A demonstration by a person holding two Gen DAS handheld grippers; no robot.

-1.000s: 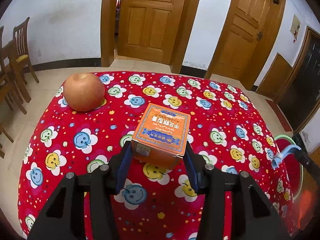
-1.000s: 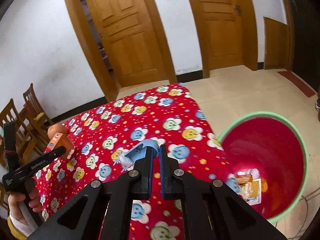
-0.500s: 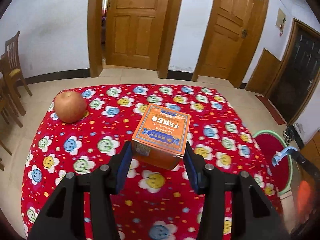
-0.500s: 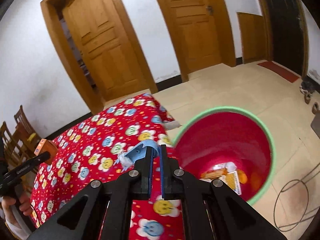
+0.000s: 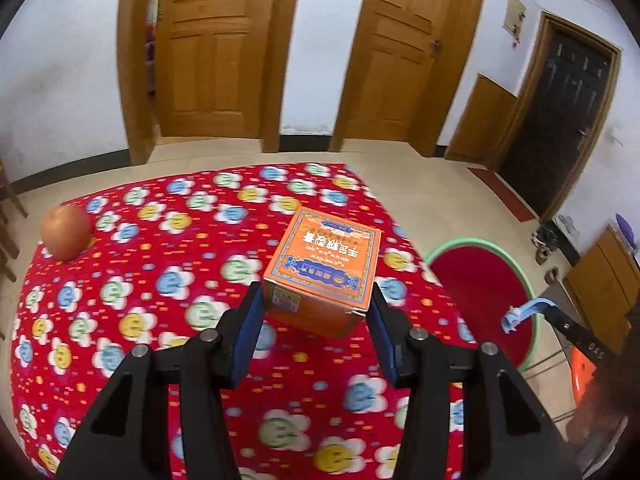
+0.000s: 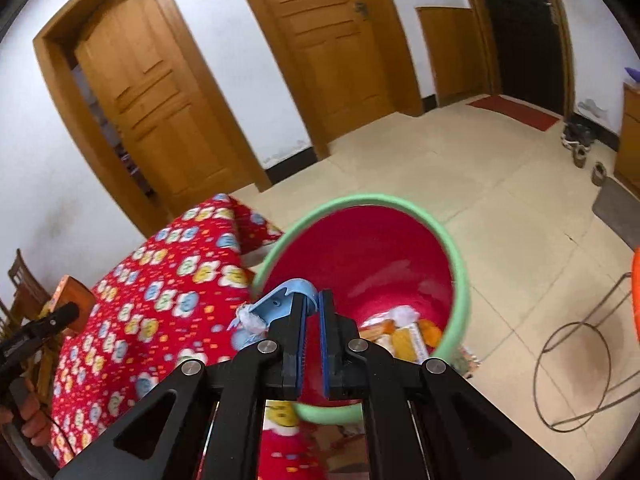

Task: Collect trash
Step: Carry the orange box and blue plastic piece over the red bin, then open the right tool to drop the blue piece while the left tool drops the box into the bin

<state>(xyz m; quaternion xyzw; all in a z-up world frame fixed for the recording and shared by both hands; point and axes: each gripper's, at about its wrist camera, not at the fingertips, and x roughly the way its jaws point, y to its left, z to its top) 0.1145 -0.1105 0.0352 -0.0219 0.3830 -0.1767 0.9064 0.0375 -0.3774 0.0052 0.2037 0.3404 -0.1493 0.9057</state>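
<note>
My left gripper [image 5: 316,312] is shut on an orange box [image 5: 326,270] and holds it above the red flowered table [image 5: 160,280]. The box also shows in the right wrist view [image 6: 72,300]. My right gripper [image 6: 312,312] is shut on a light blue plastic piece [image 6: 276,306] with a scrap of white paper, held over the near rim of the red bin with a green rim [image 6: 456,256]. The bin [image 5: 532,292] stands on the floor right of the table and holds several wrappers [image 6: 404,332]. The blue piece also shows in the left wrist view [image 5: 524,312].
An apple [image 5: 66,232] sits at the table's far left. Wooden chairs [image 6: 24,284] stand left of the table. A wire stand [image 6: 580,368] and an orange object [image 6: 635,292] are on the floor right of the bin. Shoes [image 6: 580,148] lie by the far wall.
Both grippers have moved right toward the bin. The box is carried higher and rightward; the blue piece has gone from above the table to over the bin's rim.
</note>
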